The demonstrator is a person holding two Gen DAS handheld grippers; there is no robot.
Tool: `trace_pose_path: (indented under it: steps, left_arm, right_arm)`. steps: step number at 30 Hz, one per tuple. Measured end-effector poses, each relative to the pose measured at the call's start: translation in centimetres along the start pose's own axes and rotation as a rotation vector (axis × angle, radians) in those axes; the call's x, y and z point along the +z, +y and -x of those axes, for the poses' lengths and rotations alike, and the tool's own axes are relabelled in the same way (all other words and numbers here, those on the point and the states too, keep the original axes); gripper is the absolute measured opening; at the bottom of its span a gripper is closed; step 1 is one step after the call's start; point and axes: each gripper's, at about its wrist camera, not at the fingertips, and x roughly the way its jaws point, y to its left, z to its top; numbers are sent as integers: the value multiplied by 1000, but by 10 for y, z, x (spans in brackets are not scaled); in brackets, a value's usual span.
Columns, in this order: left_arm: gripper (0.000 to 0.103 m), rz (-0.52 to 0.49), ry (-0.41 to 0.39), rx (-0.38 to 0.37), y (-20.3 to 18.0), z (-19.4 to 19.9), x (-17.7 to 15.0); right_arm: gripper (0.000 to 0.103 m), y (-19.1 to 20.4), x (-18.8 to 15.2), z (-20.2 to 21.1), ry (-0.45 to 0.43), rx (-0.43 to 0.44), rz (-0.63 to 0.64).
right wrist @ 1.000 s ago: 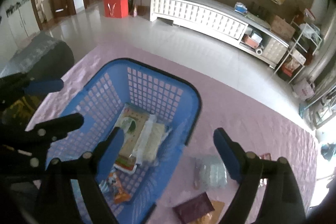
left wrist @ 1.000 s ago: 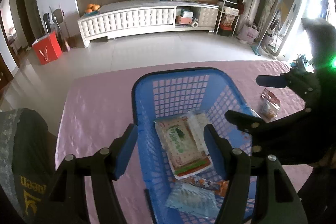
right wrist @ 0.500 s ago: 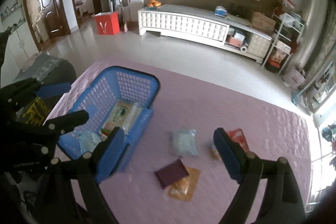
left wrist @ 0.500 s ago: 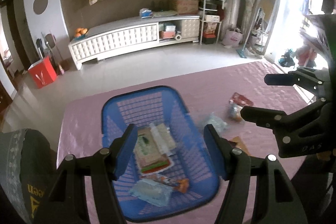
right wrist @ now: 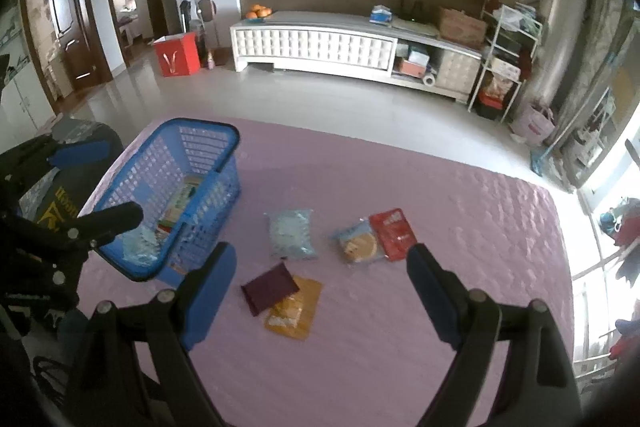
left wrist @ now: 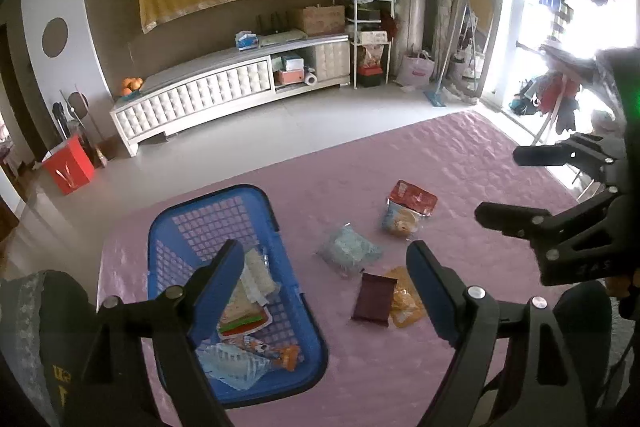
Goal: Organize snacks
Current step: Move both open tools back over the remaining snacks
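Observation:
A blue plastic basket (left wrist: 176, 223) (right wrist: 160, 163) stands on the pink tablecloth (left wrist: 460, 163) with several snack packets in it. To its right on the cloth lie a pale blue packet (left wrist: 348, 251) (right wrist: 290, 233), a dark purple packet (left wrist: 374, 297) (right wrist: 270, 289) on an orange one (left wrist: 406, 301) (right wrist: 294, 309), a biscuit packet (left wrist: 400, 221) (right wrist: 358, 247) and a red packet (left wrist: 412, 197) (right wrist: 394, 233). My left gripper (left wrist: 324, 283) hangs above the basket's right side; its jaws are opening with nothing between them. My right gripper (right wrist: 320, 291) is open and empty above the purple and orange packets.
A dark bag (left wrist: 28, 339) sits at the table's left edge. Beyond the table are a tiled floor, a white low cabinet (right wrist: 320, 43), a red box (right wrist: 178, 53) and a metal shelf rack (right wrist: 504, 55). A bright window (left wrist: 560, 7) lies to the right.
Both grippers have pulled back and risen from over the basket, so the basket looks smaller and the loose packets have come into view. The left jaws stand wider apart.

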Motion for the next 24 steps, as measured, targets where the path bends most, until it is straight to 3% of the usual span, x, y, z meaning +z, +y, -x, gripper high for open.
trace_pose_path:
  steps: [11,24]
  left_arm:
    - [83,-19,87,-16,-49,-41,5]
    - [83,98,217,-24,-72,-105,12]
  right_arm:
    - [90,-46,-17,-21,47,-2,-10]
    - [90,-79,-24,-56,97,35,-34]
